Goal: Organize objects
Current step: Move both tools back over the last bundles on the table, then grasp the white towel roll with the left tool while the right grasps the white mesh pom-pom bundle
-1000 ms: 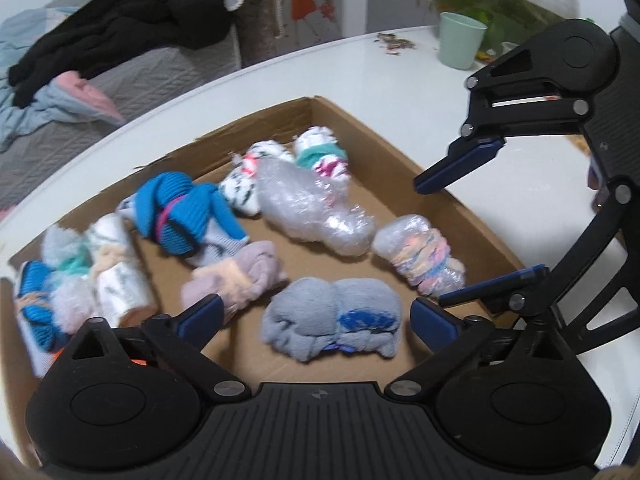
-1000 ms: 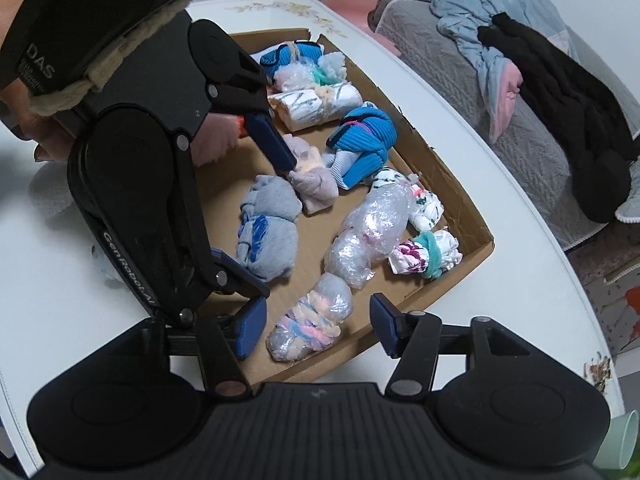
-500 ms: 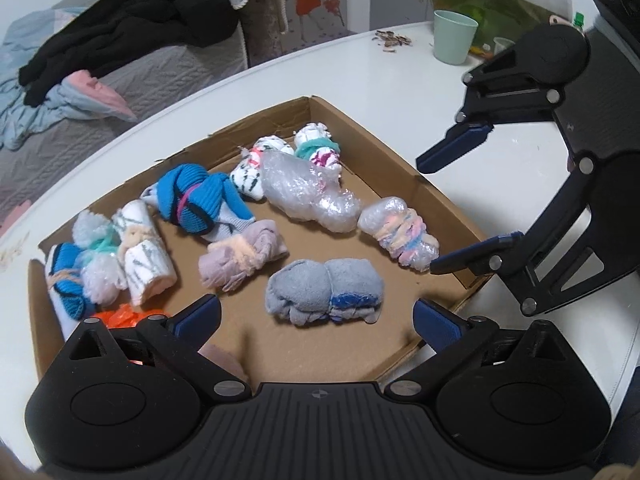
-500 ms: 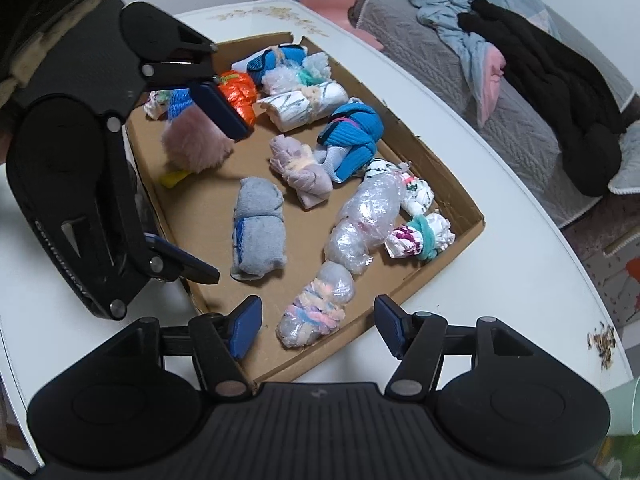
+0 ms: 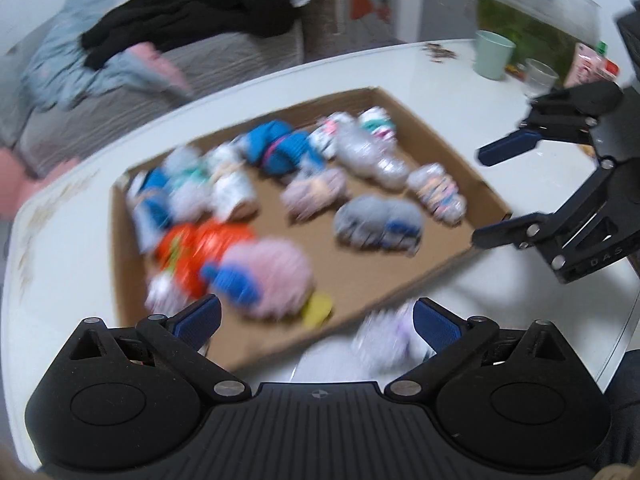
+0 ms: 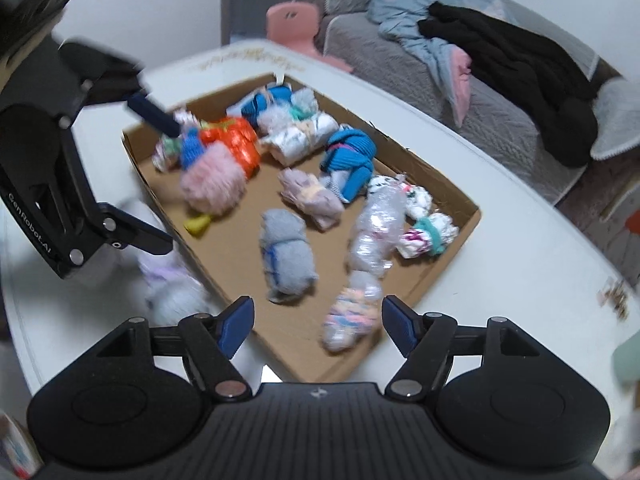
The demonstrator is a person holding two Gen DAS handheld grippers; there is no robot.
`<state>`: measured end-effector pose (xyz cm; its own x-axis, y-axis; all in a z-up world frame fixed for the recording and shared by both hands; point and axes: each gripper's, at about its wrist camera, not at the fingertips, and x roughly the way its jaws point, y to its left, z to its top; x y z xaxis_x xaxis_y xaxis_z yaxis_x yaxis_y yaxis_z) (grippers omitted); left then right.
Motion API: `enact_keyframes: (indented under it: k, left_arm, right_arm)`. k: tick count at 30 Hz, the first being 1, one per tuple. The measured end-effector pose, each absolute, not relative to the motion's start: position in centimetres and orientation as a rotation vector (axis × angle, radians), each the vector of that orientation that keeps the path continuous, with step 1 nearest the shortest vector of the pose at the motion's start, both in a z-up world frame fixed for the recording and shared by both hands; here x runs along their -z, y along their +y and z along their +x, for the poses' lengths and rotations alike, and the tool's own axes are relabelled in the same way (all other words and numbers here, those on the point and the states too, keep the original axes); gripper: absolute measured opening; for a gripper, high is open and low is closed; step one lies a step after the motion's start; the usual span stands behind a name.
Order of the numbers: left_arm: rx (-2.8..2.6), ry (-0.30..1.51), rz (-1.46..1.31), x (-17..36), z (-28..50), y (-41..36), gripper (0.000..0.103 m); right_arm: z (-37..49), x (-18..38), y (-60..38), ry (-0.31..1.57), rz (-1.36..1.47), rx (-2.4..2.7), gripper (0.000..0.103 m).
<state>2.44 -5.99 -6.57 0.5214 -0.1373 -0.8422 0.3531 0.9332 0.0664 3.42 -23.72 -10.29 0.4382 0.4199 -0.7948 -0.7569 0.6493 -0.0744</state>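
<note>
A shallow cardboard box (image 5: pixel 440 128) (image 6: pixel 468 220) on the white table holds several rolled sock bundles: a grey one (image 5: pixel 376 226) (image 6: pixel 286 256), a blue one (image 5: pixel 276 148) (image 6: pixel 352 158), a fluffy pink one (image 5: pixel 268 276) (image 6: pixel 212 180), an orange one (image 5: pixel 200 252) (image 6: pixel 236 144). A pale bundle (image 5: pixel 384 336) (image 6: pixel 172 288) lies on the table outside the box's near edge. My left gripper (image 5: pixel 316 320) is open and empty above that edge. My right gripper (image 6: pixel 316 324) is open and empty at the box's near corner. Both views are motion-blurred.
A green cup (image 5: pixel 492 54) and a clear glass (image 5: pixel 538 76) stand at the table's far right. A grey sofa with black and light-blue clothes (image 6: pixel 500 44) lies beyond the table. A pink chair (image 6: pixel 294 24) stands by the far edge.
Both grippers have pulled back and up from the box, so more of it shows. The pale bundle outside the box has come into view. Both stay open.
</note>
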Motion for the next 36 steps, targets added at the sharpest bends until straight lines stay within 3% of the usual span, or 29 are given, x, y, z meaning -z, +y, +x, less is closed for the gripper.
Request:
enact_keyframes:
  k: [18, 36]
  left_arm:
    - [0.15, 0.968, 0.181, 9.7, -2.9, -5.1, 0.103]
    - [-0.014, 0.974, 0.178, 12.0, -2.7, -1.7, 0.102]
  right_arm:
    - [-3.2, 12.0, -22.1, 0.842, -0.152, -0.571, 0.079]
    - [-2.7, 15.7, -18.3, 0.928, 0.082, -0.463, 0.082]
